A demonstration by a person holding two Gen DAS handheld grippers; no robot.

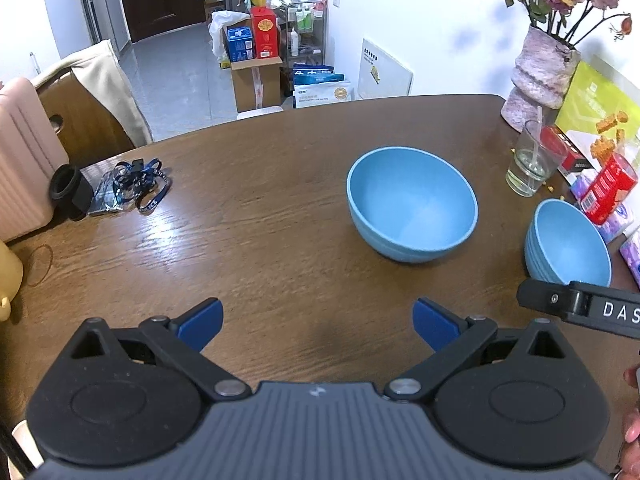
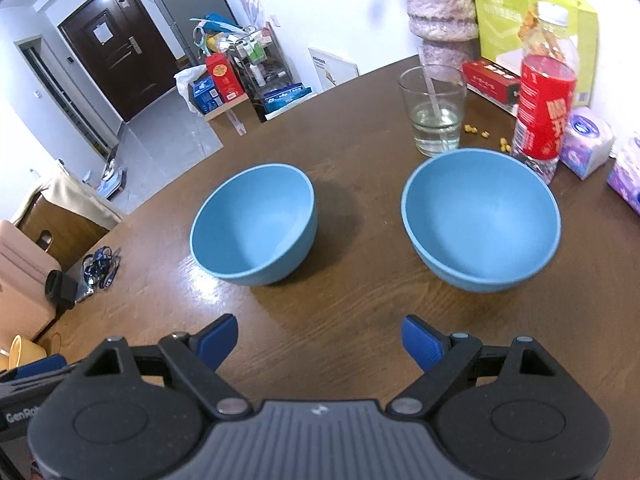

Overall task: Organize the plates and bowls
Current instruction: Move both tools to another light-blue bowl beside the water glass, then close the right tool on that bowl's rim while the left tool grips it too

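Two blue bowls, upright on the brown table [image 2: 360,320]: left bowl [image 2: 254,226] well apart from the water glass [image 2: 434,114], right bowl [image 2: 480,220] just before it. Left gripper [image 1: 318,322] and right gripper [image 2: 320,342]: blue fingers spread wide, nothing between, above bare wood short of the glass.

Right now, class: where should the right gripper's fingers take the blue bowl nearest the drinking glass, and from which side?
Probably the near rim of the right-hand blue bowl, from above, one finger inside and one outside. It stands upright and empty, too wide to span. The bottle and glass crowd its far side. The right gripper is open.
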